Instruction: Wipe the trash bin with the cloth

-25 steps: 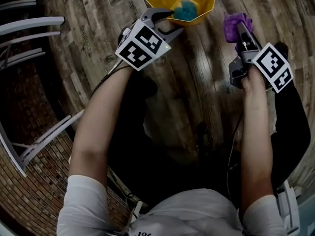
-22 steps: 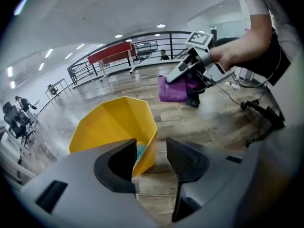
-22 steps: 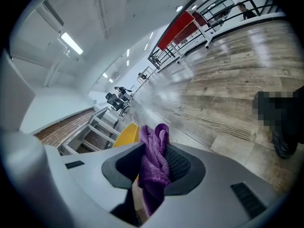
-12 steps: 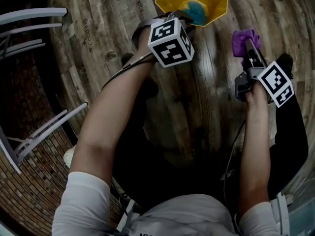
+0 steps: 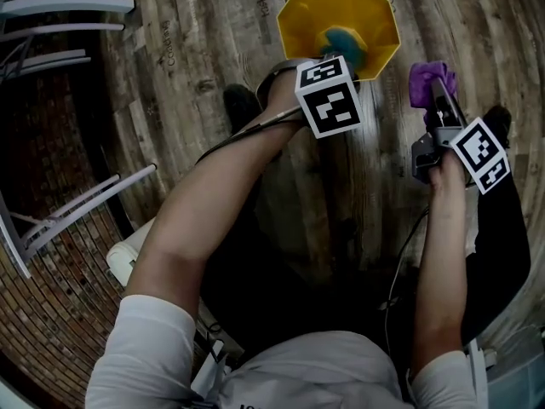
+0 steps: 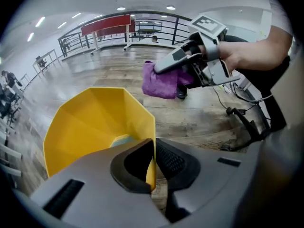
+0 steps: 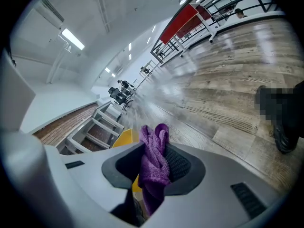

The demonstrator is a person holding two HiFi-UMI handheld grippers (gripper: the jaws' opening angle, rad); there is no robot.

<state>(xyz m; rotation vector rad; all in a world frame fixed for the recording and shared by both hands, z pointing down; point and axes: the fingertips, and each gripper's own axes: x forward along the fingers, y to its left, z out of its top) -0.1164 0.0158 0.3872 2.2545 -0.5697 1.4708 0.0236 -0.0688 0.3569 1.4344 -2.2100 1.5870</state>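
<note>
While one yellow trash bin (image 5: 311, 20) stands on the wooden floor (image 5: 204, 41) with one blue wad (image 5: 347, 43) inside, you hold two hand-held grippers. Your left hand-held gripper (image 6: 153, 164) is closed tight on the bin's near wall. Your right hand-held gripper (image 7: 154, 167) is clamped on the single purple cloth (image 7: 154, 151), just right of the bin and apart from it.

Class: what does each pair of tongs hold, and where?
Left tongs pinch the yellow plastic trash bin by its rim edge; right tongs clamp the purple cloth mid-bunch.
</note>
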